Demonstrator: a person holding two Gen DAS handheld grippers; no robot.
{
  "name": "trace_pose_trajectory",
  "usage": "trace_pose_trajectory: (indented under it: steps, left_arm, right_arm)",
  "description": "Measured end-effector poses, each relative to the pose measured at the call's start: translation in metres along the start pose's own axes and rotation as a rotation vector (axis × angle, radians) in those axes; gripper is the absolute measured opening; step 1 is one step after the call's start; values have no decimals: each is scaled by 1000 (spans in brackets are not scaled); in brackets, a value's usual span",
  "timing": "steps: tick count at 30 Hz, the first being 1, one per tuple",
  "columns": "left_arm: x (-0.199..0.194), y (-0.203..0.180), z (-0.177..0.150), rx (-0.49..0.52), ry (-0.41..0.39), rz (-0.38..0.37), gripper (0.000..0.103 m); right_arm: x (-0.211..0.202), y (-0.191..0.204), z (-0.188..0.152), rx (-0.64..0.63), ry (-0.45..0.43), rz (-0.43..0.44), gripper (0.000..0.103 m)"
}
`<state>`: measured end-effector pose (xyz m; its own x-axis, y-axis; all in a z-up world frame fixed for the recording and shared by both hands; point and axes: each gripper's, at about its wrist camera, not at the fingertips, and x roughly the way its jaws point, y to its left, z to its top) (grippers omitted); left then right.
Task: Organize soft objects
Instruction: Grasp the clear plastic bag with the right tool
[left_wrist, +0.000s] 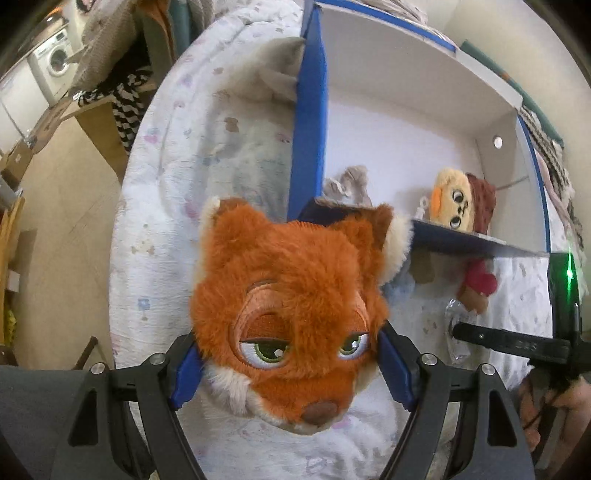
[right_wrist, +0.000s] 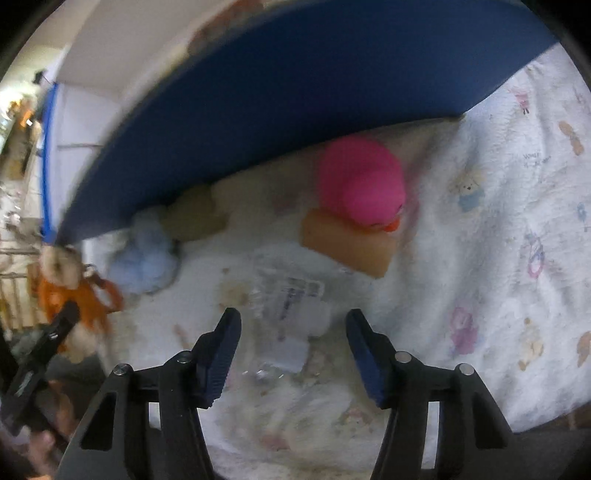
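Note:
My left gripper (left_wrist: 291, 365) is shut on an orange fox plush (left_wrist: 295, 295) by its head, held above the bed in front of a blue-edged white shelf unit (left_wrist: 308, 122). The fox also shows at the left of the right wrist view (right_wrist: 79, 295). My right gripper (right_wrist: 291, 350) is open and empty over the patterned white blanket (right_wrist: 498, 221). Ahead of it a pink plush with an orange beak (right_wrist: 362, 184) lies on a tan piece (right_wrist: 347, 245) under the blue shelf board (right_wrist: 295, 81). A pale blue plush (right_wrist: 146, 254) lies to its left.
A yellow-faced plush with a brown hood (left_wrist: 461, 203) sits on the shelf board (left_wrist: 476, 245). A grey plush (left_wrist: 349, 184) stands behind the fox. A clear plastic wrapper (right_wrist: 288, 314) lies on the blanket. A washing machine (left_wrist: 55, 61) and wooden furniture are at far left.

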<state>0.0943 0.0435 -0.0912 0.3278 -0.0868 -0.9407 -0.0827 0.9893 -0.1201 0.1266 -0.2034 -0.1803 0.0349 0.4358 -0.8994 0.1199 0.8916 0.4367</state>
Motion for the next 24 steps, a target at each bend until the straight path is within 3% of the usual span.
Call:
trace_pose_trajectory:
  steps: [2,3,4,6,8,11,21,24]
  left_arm:
    - [2,-4,-1,16,-3,3,78]
    - [2,-6,-1,16,-7,0,78]
    - [2,-7,-1,17,-9,-3,79]
    - [3,-9,-2,24,-10,-6,79]
    - [2,-9,-2,25,-12,-12,79]
    - [2,-9,-2,31,-13,-19,79]
    - [-3,-3,-5,16,-30,-8,79]
    - [-10,-4,-9,27,-56,5,79]
  right_arm:
    - [7,2,2,-15,10,-59,63]
    - [11,5,3,-28,11,-88,59]
    - [14,8,4,-40,12,-106,45]
    - [18,12,5,-63,4,-140,44]
    - [19,16,5,-95,-7,-174,35]
    - [14,20,4,-117,-34,-163,31]
    - [-31,42,-16,-224,-133,-4,29]
    - [-60,59,-26,-310,-236,16,29]
